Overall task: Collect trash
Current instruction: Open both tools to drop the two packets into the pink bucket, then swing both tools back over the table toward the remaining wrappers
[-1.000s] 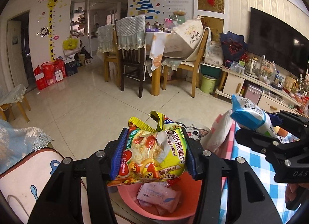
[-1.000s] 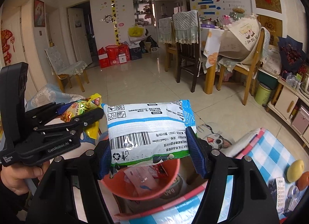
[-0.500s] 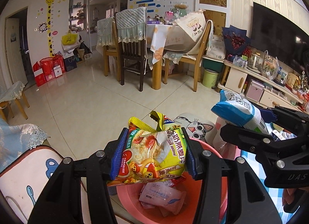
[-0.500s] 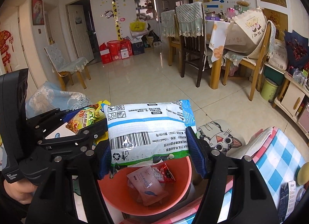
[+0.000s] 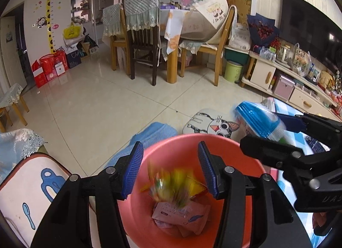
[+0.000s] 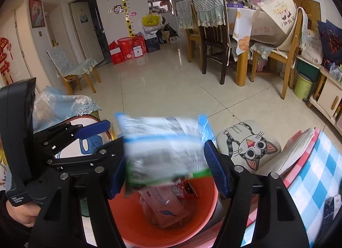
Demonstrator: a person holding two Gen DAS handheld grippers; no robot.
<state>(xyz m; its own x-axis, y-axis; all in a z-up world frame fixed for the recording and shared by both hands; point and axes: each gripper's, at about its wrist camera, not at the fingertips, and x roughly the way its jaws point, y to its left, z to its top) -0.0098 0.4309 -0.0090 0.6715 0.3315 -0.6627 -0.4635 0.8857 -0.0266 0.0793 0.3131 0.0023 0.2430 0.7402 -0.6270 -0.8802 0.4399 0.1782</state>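
In the left wrist view, the left gripper [image 5: 170,168] stands released above the orange basin [image 5: 252,162], its jaws apart, and the yellow snack bag [image 5: 175,188] is a blur inside the basin, over a pink packet [image 5: 181,213]; it looks safely in. In the right wrist view, the right gripper [image 6: 164,166] frames the blue-and-white packet [image 6: 162,143], blurred between its pads above the basin; whether it is gripped or already freed cannot be told. Being wide and light, the packet could catch the basin rim and slide onto the floor.
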